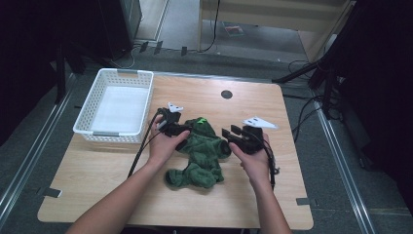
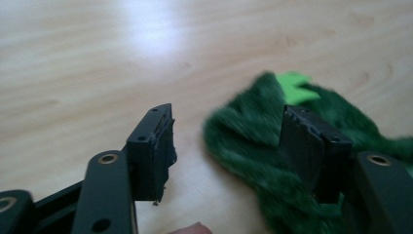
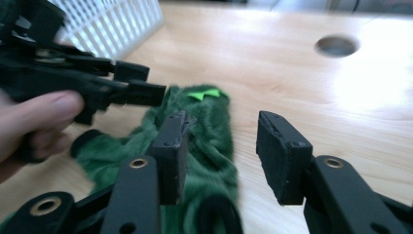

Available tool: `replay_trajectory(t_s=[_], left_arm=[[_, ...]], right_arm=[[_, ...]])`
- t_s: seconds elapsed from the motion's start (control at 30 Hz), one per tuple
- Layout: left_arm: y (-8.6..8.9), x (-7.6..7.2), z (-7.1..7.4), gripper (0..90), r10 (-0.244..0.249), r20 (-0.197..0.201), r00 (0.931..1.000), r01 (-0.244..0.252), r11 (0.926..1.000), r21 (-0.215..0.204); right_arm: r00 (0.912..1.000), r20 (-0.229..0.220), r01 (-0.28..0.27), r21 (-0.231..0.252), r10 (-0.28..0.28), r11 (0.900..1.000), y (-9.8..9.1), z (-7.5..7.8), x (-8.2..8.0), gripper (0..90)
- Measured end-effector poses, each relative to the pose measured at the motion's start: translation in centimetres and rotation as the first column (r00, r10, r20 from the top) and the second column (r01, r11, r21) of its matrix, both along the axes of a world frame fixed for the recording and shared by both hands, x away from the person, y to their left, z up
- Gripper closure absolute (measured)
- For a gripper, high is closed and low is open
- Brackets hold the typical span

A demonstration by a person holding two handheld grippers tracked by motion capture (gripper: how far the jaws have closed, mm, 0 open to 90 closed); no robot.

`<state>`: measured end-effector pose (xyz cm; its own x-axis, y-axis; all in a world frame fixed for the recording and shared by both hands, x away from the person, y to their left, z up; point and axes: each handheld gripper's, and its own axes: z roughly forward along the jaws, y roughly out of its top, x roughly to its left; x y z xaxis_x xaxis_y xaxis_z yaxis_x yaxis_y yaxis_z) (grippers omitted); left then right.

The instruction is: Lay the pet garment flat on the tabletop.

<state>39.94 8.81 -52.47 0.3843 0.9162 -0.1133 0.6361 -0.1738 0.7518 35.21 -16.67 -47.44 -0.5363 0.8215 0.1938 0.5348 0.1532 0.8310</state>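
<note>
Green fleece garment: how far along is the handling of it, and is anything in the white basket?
Done: nothing to show; the green fleece garment lies crumpled on the table, and the white basket holds nothing. In hand: both claws stand open at it, gripping nothing; the left claw straddles one edge, and the right claw hovers above the fleece. Left: probably a fresh grasp, then whatever follows with the basket.
</note>
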Motion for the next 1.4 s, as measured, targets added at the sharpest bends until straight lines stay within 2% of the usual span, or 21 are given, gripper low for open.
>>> replay_trajectory(t_s=[0.07, 0.1, 0.13, 0.23, 0.3, 0.43, 0.5, 0.57, 0.67, 0.7, 0.77, 0.8, 0.83, 0.9, 0.97, 1.03, 1.1, 1.17, 1.27, 1.3, 1.4], left_arm=[[-0.4, -0.6, -0.3, 34.7, -0.028, -0.011, 0.9995, 0.028, 0.9995, 0.015], [-0.5, -0.7, -0.3, 33.6, -0.035, -0.017, 0.9992, 0.036, 0.9991, 0.023], [-0.7, -1.0, -0.5, 32.8, -0.043, -0.019, 0.9989, 0.043, 0.9985, 0.035], [-0.7, -1.7, -1.0, 32.9, -0.069, -0.022, 0.9973, 0.071, 0.9957, 0.059], [-0.5, -2.0, -1.4, 33.0, -0.078, -0.021, 0.9967, 0.08, 0.9931, 0.086], [-0.1, -2.0, -1.8, 33.4, -0.07, -0.021, 0.9974, 0.071, 0.9925, 0.099], [0.2, -1.9, -1.9, 35.4, -0.055, -0.01, 0.9984, 0.056, 0.9898, 0.131], [0.4, -1.6, -2.0, 35.9, -0.035, -0.009, 0.9993, 0.036, 0.9917, 0.124], [0.8, -1.3, -2.0, 36.5, 0.004, -0.015, 0.9999, -0.002, 0.9939, 0.111], [0.8, -1.3, -2.0, 37.3, 0.005, -0.019, 0.9998, -0.003, 0.9936, 0.113], [0.9, -1.3, -1.8, 37.8, -0.002, -0.027, 0.9996, 0.004, 0.9961, 0.088], [1.0, -1.3, -1.7, 37.4, -0.011, -0.025, 0.9996, 0.012, 0.9975, 0.07], [1.0, -1.3, -1.6, 36.9, -0.017, -0.019, 0.9997, 0.018, 0.9979, 0.063], [1.1, -1.4, -1.3, 36.8, -0.011, 0.004, 0.9999, 0.01, 0.9988, 0.049], [1.3, -1.3, -0.9, 38.8, -0.002, 0.024, 0.9997, 0.001, 0.9988, 0.049], [1.3, -1.1, -0.5, 43.3, 0.01, 0.046, 0.9989, -0.012, 0.9991, 0.041], [1.1, -0.7, -0.3, 48.4, 0.021, 0.069, 0.9974, -0.024, 0.9987, 0.046], [0.9, -0.2, -0.2, 51.6, 0.026, 0.078, 0.9966, -0.031, 0.9974, 0.064], [0.8, 0.7, -0.4, 59.0, 0.044, 0.078, 0.9959, -0.05, 0.9952, 0.083], [0.8, 0.8, -0.6, 64.3, 0.042, 0.068, 0.9968, -0.048, 0.9955, 0.081], [0.8, 0.9, -1.2, 79.6, 0.015, 0.025, 0.9996, -0.017, 0.9934, 0.114]], right_arm=[[0.9975, -0.069, -0.019, -0.072, 0.014, 0.9972, 2.0, -1.0, 1.8, 52.7], [0.9934, -0.107, -0.052, -0.114, 0.04, 0.9921, 3.1, -1.8, 2.8, 50.6], [0.9915, -0.119, -0.068, -0.133, 0.052, 0.9887, 3.7, -2.3, 3.3, 49.7], [0.9821, -0.17, -0.117, -0.221, 0.08, 0.9682, 5.5, -3.8, 4.6, 45.3], [0.9799, -0.19, -0.111, -0.26, 0.062, 0.9592, 6.0, -4.6, 5.2, 47.7], [0.9871, -0.16, -0.059, -0.328, 0.006, 0.9427, 5.8, -5.7, 6.0, 57.5], [0.9917, -0.129, -0.038, -0.329, -0.005, 0.9435, 5.5, -5.8, 6.2, 63.9], [0.9968, -0.073, 0.003, -0.379, -0.033, 0.9254, 5.2, -5.8, 6.3, 67.1], [0.9964, -0.045, 0.049, -0.388, -0.072, 0.9203, 4.6, -5.9, 6.7, 65.9], [0.9968, -0.036, 0.053, -0.383, -0.072, 0.9223, 4.4, -6.0, 6.7, 62.6], [0.9991, -0.038, 0.005, -0.323, -0.019, 0.9463, 4.1, -5.8, 6.6, 54.6], [0.9987, -0.049, -0.03, -0.298, 0.016, 0.9542, 4.0, -5.6, 6.4, 51.4], [0.9972, -0.061, -0.059, -0.275, 0.044, 0.9598, 4.0, -5.4, 6.2, 49.4], [0.9949, -0.063, -0.092, -0.259, 0.078, 0.9614, 3.7, -4.7, 5.8, 50.6], [0.9975, -0.051, -0.06, -0.249, 0.049, 0.9667, 3.2, -3.8, 5.5, 59.7], [0.9989, -0.039, -0.03, -0.159, 0.025, 0.9868, 2.4, -2.8, 5.5, 71.0], [0.999, -0.045, -0.009, -0.06, 0.006, 0.9982, 2.1, -2.1, 5.7, 77.3], [0.9989, -0.047, -0.004, -0.051, 0.002, 0.9987, 2.7, -2.0, 6.0, 77.9], [0.9992, -0.036, -0.02, -0.081, 0.017, 0.9965, 4.4, -2.9, 6.6, 77.3], [0.9987, -0.046, -0.025, -0.089, 0.021, 0.9957, 4.7, -3.3, 6.7, 77.6], [0.9918, -0.122, -0.052, -0.115, 0.038, 0.992, 5.4, -4.9, 7.3, 81.0]])
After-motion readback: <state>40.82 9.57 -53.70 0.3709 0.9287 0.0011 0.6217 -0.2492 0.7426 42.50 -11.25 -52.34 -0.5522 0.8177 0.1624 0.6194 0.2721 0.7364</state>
